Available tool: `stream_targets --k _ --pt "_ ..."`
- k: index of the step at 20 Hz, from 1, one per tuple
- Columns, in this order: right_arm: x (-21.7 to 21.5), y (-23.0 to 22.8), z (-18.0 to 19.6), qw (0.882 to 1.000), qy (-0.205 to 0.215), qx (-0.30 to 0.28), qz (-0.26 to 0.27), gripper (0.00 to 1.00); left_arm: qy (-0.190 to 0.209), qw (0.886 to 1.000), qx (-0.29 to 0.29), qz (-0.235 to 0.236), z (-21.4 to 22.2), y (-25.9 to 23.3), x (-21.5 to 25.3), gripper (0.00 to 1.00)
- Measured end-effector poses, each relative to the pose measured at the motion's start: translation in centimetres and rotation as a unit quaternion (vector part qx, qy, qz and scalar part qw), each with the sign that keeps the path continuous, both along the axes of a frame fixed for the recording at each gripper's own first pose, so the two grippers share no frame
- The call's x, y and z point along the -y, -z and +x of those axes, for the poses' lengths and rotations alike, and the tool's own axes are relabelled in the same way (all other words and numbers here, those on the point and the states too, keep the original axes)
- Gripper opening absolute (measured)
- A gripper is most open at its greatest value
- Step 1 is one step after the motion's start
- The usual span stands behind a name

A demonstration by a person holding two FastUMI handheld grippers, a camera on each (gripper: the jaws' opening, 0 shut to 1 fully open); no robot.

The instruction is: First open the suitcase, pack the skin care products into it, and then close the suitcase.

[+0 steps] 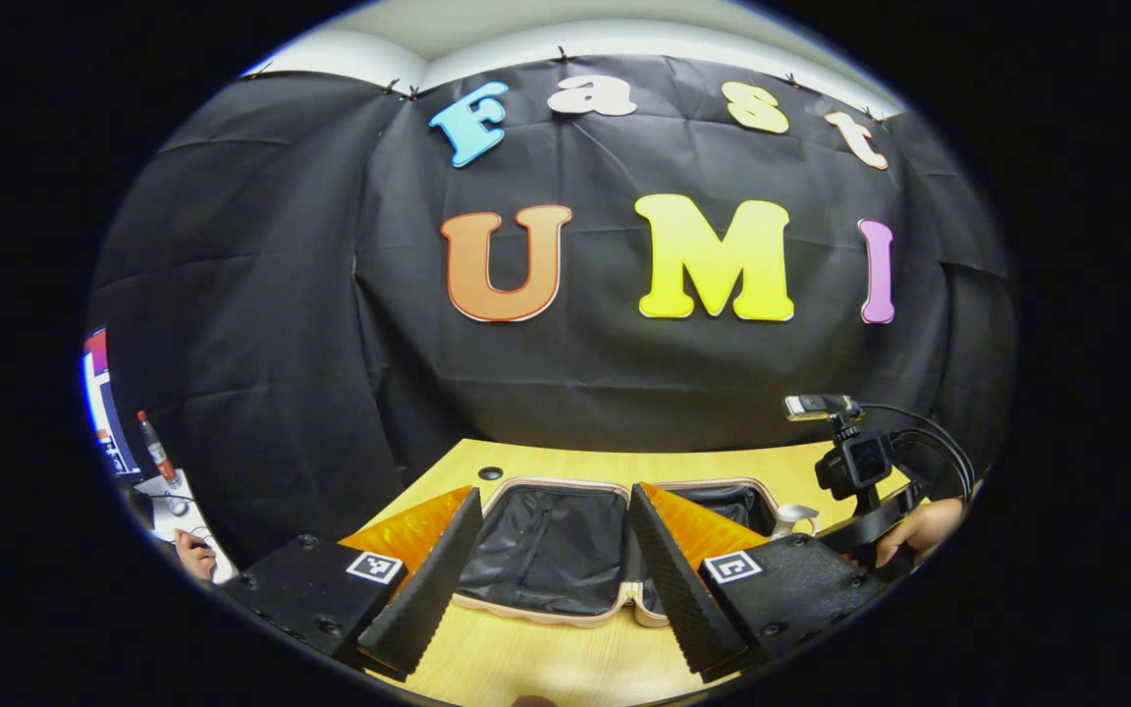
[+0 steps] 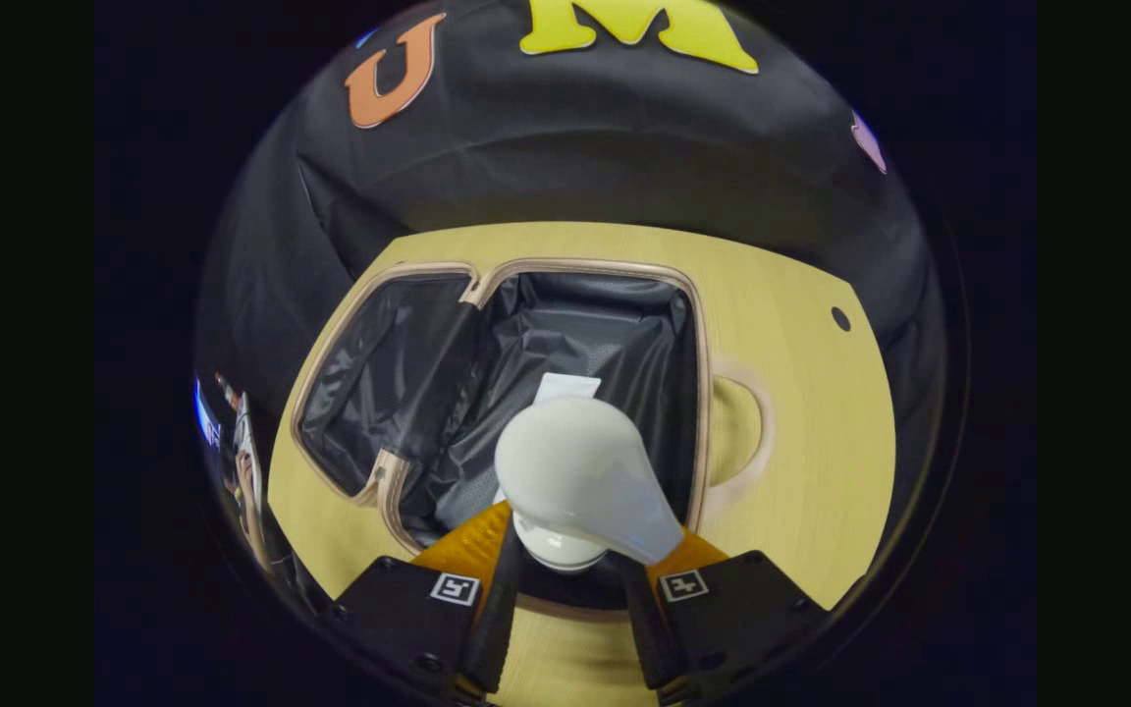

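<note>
The suitcase (image 1: 546,550) lies open flat on the table, with black lining and a pale pink rim. My left gripper (image 1: 556,491) hovers open in front of it with nothing between its fingers. In the right gripper view both halves of the suitcase (image 2: 389,383) lie spread beneath me. My right gripper (image 2: 570,535) is shut on a white, teardrop-shaped skin care bottle (image 2: 580,471), held above the right half. A small white flat item (image 2: 567,387) lies on the lining under the bottle. A hand (image 1: 924,525) holds the other gripper at the far right of the left gripper view.
The yellow wooden table (image 2: 811,462) has a small round hole (image 2: 840,318) near its back edge. The suitcase's curved handle (image 2: 757,432) sticks out on the right side. At the far left stands a side desk with a red-capped marker (image 1: 155,447) and a person's hand (image 1: 194,555).
</note>
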State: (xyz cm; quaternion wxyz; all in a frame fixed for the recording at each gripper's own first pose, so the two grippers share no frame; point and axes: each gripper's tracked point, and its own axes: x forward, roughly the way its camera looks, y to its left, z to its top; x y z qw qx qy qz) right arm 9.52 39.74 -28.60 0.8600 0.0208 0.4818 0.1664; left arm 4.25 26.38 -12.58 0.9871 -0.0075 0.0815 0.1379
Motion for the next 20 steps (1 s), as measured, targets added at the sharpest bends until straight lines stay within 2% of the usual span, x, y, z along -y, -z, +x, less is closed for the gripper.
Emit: stream_targets --k 5,6,7,13,17,20 --pt "-0.5 1.4 3.7 0.998 0.060 -0.025 0.010 0.49 -0.014 1.000 0.008 -0.013 -0.5 -1.0 -1.6 0.95" --pt "-0.6 2.2 4.2 0.997 0.068 -0.032 0.005 0.46 -0.014 1.000 0.011 -0.011 -0.4 -1.3 -1.8 0.95" --pt "-0.6 2.9 4.7 0.997 0.073 -0.036 -0.002 0.49 -0.016 1.000 0.012 -0.008 -0.5 -1.4 -2.1 0.95" --pt "0.2 6.9 4.9 0.990 0.107 -0.085 -0.042 0.49 -0.042 0.999 0.001 -0.001 -0.4 -1.5 -5.0 0.95" --pt "0.2 7.6 4.8 0.989 0.101 -0.099 -0.034 0.47 -0.055 0.998 -0.001 -0.019 -0.1 -1.8 -7.0 0.95" --pt "0.0 6.4 4.4 0.992 0.083 -0.088 -0.023 0.53 -0.063 0.998 -0.006 -0.024 0.5 -0.9 -9.1 0.96"
